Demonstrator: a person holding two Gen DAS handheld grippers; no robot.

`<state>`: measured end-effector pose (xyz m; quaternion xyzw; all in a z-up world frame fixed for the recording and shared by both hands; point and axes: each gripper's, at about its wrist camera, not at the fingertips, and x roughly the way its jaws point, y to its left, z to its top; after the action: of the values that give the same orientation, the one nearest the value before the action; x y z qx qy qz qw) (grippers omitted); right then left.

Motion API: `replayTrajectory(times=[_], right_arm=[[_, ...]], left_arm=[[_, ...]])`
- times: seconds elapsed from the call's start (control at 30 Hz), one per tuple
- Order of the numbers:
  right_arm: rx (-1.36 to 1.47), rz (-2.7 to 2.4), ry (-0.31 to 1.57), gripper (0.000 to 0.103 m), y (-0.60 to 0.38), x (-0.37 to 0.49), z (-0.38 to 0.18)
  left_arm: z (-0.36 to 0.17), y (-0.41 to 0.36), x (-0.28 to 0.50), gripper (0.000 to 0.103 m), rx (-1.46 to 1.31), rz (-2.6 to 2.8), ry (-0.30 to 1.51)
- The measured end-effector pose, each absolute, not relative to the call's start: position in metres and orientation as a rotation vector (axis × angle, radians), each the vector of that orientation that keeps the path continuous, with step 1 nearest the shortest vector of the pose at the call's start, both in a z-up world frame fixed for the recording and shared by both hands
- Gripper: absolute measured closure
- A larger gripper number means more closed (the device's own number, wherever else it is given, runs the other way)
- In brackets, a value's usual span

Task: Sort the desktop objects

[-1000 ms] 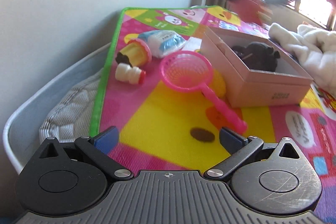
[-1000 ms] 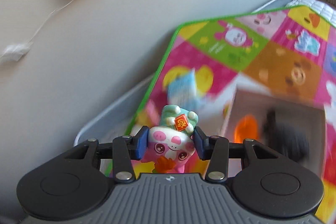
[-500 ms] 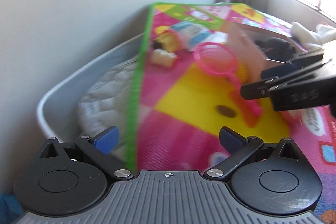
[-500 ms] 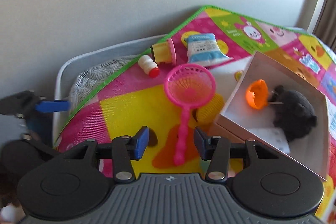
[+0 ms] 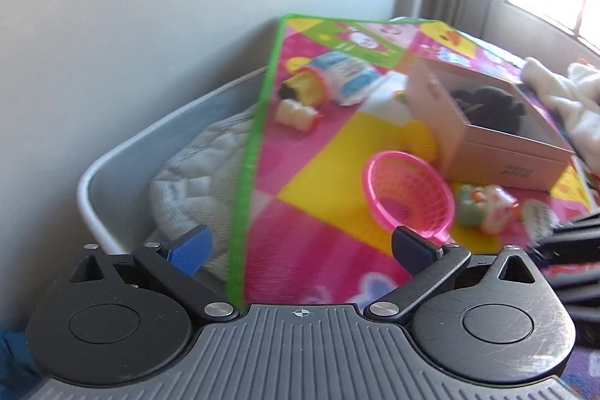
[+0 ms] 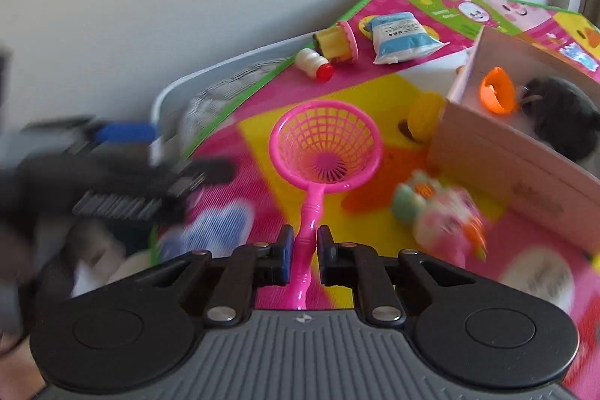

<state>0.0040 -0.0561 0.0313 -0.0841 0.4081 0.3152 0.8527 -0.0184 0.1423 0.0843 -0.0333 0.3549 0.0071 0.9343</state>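
The right gripper has its fingers clamped on the thin handle of the pink plastic scoop net — low on the stem, probably so the basket end swings free toward the open pink cardboard box near the colourful play mat's far right edge. The left gripper hangs empty at the mat's green left edge, fingers wide apart. A pastel toy figurine lies just beside the box — likely next.
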Motion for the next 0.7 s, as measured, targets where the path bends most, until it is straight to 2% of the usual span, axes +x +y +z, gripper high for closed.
replayTrajectory(times=[0.03,0.07,0.1,0.17,0.3,0.6,0.7], right_arm=[[-0.185,0.641,0.830,0.089,-0.064,-0.004,0.034],[-0.195,0.609,0.798,0.086,-0.072,-0.011,0.037],[-0.202,0.571,0.766,0.078,-0.078,-0.015,0.039],[-0.209,0.503,0.720,0.072,-0.088,-0.016,0.041],[-0.257,0.522,0.665,0.072,-0.075,-0.018,0.039],[-0.601,0.590,0.456,0.071,0.017,-0.029,0.007],[-0.659,0.567,0.478,0.073,0.030,-0.015,-0.002]], left_arm=[[0.085,0.137,-0.019,0.000,-0.062,-0.001,0.723],[0.086,0.133,-0.020,0.000,-0.059,-0.015,0.722],[0.086,0.130,-0.021,0.000,-0.057,-0.026,0.723],[0.086,0.124,-0.022,0.000,-0.054,-0.030,0.725],[0.090,0.127,-0.025,0.000,-0.069,0.032,0.724],[0.130,0.164,-0.033,0.000,-0.145,0.204,0.621],[0.133,0.171,-0.038,0.000,-0.172,0.220,0.603]])
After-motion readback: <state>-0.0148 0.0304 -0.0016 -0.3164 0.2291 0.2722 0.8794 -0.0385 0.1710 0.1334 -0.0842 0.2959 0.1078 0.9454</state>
